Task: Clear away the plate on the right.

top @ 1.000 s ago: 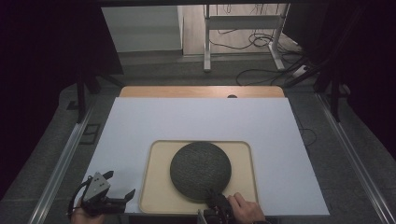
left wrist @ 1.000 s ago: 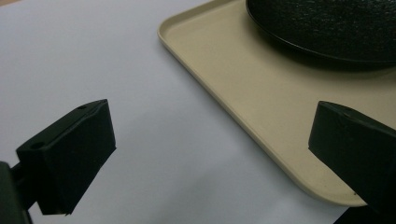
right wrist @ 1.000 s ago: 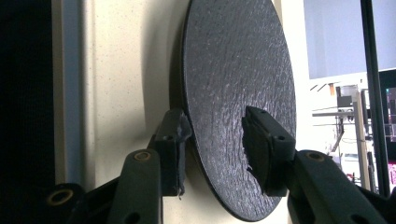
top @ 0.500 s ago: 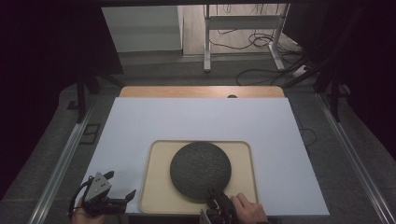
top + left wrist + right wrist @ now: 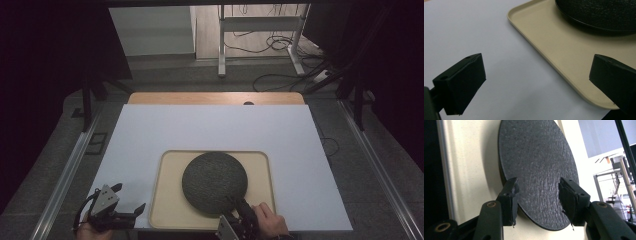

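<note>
High view places the dark round plate (image 5: 214, 182) on the beige tray (image 5: 167, 210), slightly right of the tray's middle, with its near edge close to the tray's near rim. The plate's surface is rough and speckled, and it lies flat. The tray rests on the near half of a white sheet (image 5: 210, 127) that covers most of the table; a strip of the wooden tabletop (image 5: 215, 98) is exposed along the far edge.

The right gripper (image 5: 239, 209) is at the plate's near-right edge, with the person's right hand (image 5: 267, 222) behind it at the tray's near rim. In the right gripper view the plate's rim (image 5: 536, 170) sits between the two black jaws: one jaw lies under the plate against the tray, the other stands clear above the top face. The jaws have just been opening and do not press on the plate; the gap is moderate.

The left gripper (image 5: 131, 200) is well apart from the plate, over the white sheet off the tray's near-left corner. Its jaws stand wide with nothing between them; in the left gripper view they frame the tray's corner (image 5: 564, 67) and the sheet.
</note>
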{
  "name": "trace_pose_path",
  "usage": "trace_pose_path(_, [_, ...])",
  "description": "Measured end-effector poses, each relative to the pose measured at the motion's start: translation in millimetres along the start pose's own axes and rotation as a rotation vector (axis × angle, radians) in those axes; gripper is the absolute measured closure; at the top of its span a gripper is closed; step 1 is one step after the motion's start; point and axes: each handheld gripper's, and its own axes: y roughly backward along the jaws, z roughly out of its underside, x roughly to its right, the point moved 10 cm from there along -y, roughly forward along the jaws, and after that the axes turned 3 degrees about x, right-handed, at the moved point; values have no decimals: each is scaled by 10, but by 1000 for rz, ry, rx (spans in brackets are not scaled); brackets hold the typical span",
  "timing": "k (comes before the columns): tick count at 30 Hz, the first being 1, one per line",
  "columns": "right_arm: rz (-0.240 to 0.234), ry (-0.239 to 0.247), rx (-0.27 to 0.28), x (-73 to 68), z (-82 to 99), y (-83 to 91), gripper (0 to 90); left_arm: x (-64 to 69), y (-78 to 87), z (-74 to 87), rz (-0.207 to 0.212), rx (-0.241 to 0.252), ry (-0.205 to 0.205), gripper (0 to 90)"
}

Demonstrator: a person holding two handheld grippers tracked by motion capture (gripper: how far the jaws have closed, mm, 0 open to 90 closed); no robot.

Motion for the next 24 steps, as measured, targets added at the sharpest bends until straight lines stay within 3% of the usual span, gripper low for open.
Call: trace_pose_path(24, [-13,-220,-5,270,210,9,388,24,-16,10,10,-10,-5,0])
